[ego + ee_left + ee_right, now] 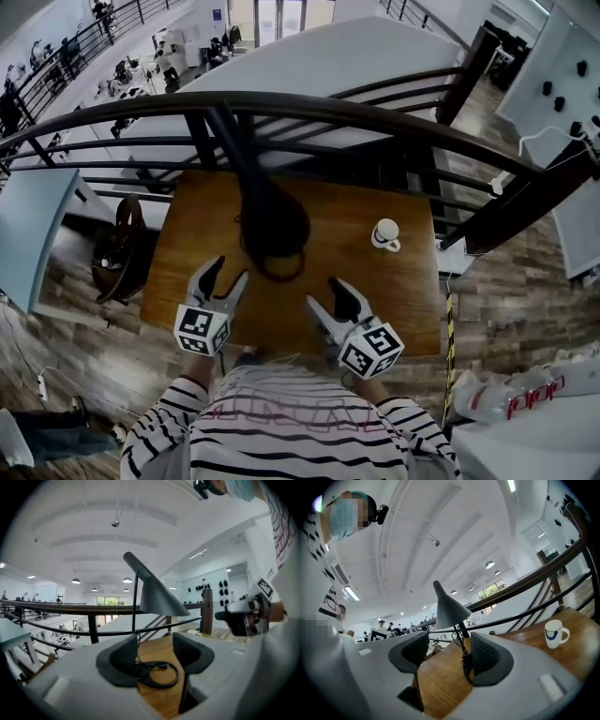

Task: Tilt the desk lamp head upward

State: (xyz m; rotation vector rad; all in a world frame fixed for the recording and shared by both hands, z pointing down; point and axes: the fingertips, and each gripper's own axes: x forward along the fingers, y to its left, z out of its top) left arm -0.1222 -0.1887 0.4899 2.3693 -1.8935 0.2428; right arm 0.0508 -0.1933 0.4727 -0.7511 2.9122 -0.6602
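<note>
Wooden table [403, 300], centre frame.
- Left tongs [230, 273], lower left of centre: jaws wide, nothing between them, over the table's near edge.
- Desk lamp [274, 225], centre: dark cone head sloping downward, cord [281, 274] coiled at its foot.
- Right tongs [325, 292], lower centre-right: jaws wide, empty.
- White mug [385, 234], right of the lamp, well apart.

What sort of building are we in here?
Likely an upper gallery in an open-plan office: a dark curved railing beside the small wooden table overlooks desks and people on a floor below.
</note>
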